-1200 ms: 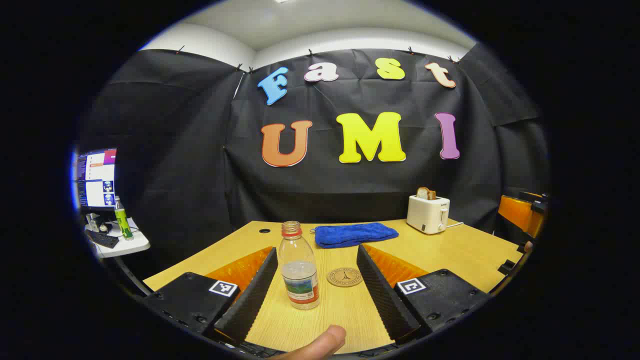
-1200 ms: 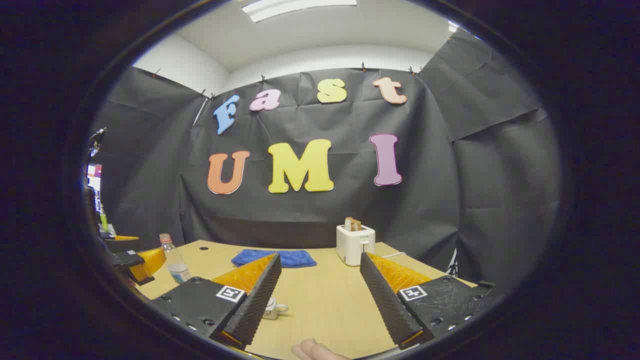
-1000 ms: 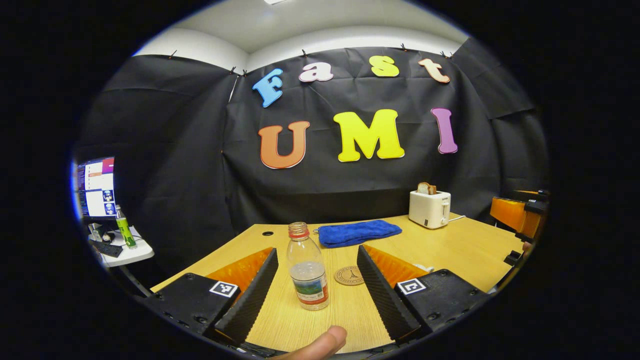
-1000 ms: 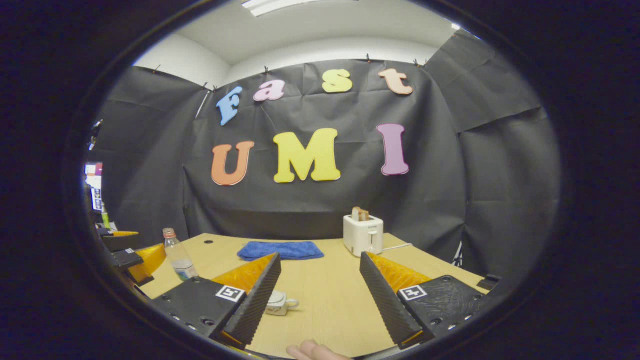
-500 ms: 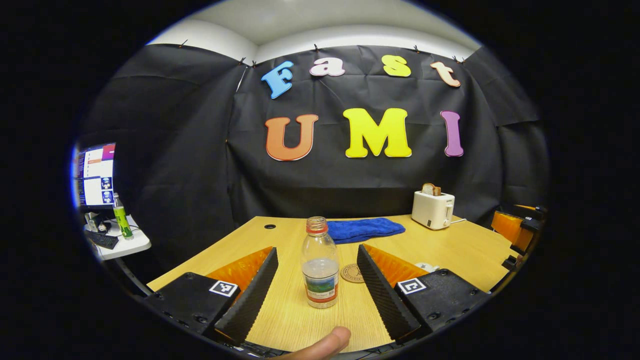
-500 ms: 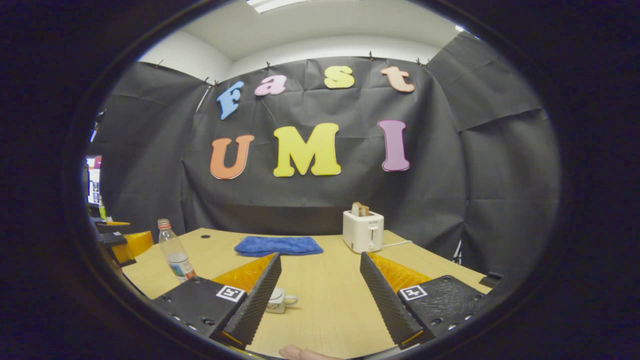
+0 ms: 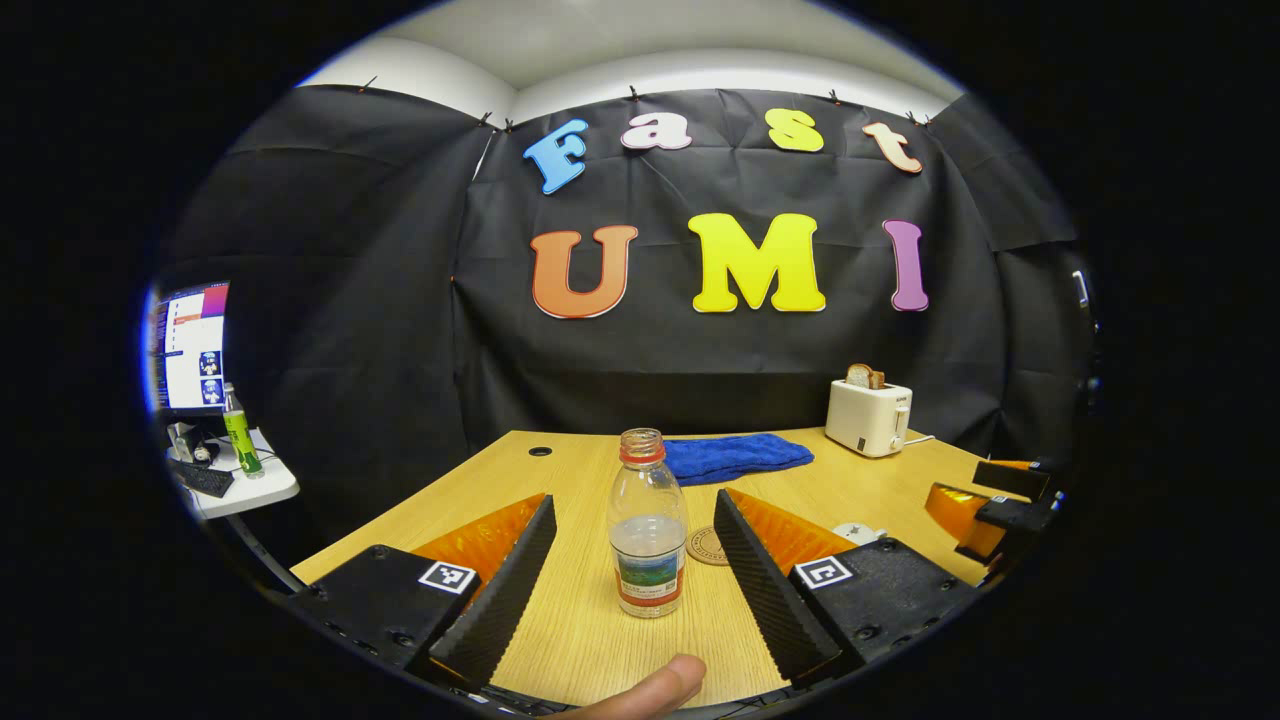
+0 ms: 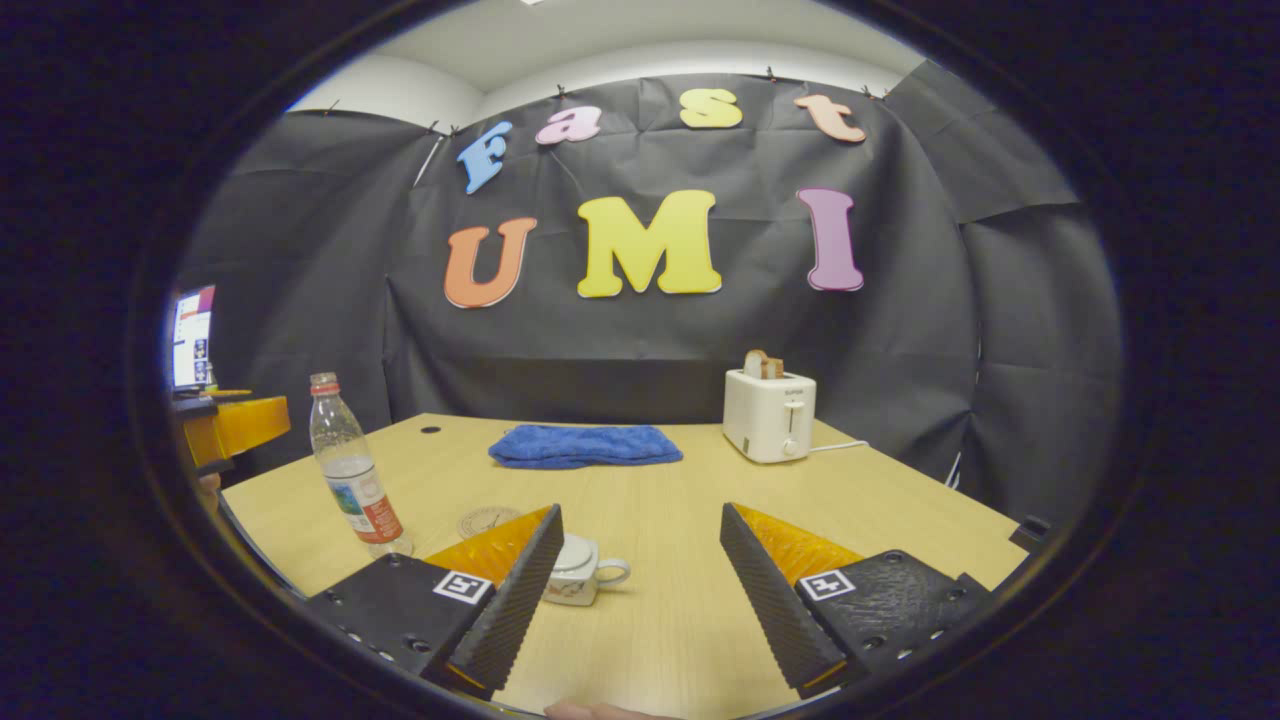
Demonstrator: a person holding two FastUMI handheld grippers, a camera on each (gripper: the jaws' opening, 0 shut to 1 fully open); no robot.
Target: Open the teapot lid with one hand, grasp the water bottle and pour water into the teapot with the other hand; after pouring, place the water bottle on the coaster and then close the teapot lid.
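Observation:
A clear water bottle (image 7: 648,530) with a red collar and some water stands upright on the wooden table (image 7: 900,480). It sits between the spread fingers of my left gripper (image 7: 634,497), which is open and not touching it. A round coaster (image 7: 705,545) lies just behind it to the right. In the right gripper view, a small white teapot (image 8: 590,568) with its lid on sits low between the fingers, partly hidden by the left finger. My right gripper (image 8: 640,512) is open and holds nothing. The bottle (image 8: 350,480) and coaster (image 8: 487,521) stand to its left.
A blue towel (image 8: 585,446) and a white toaster (image 8: 768,412) with bread stand at the back of the table. A side table with a monitor (image 7: 190,345) and a green bottle (image 7: 238,432) is off the left edge. A thumb (image 7: 650,690) shows low.
The left gripper has shifted so the bottle now stands centred between its fingers. The right gripper has come forward and tilted down, bringing the teapot, coaster and bottle more fully into sight.

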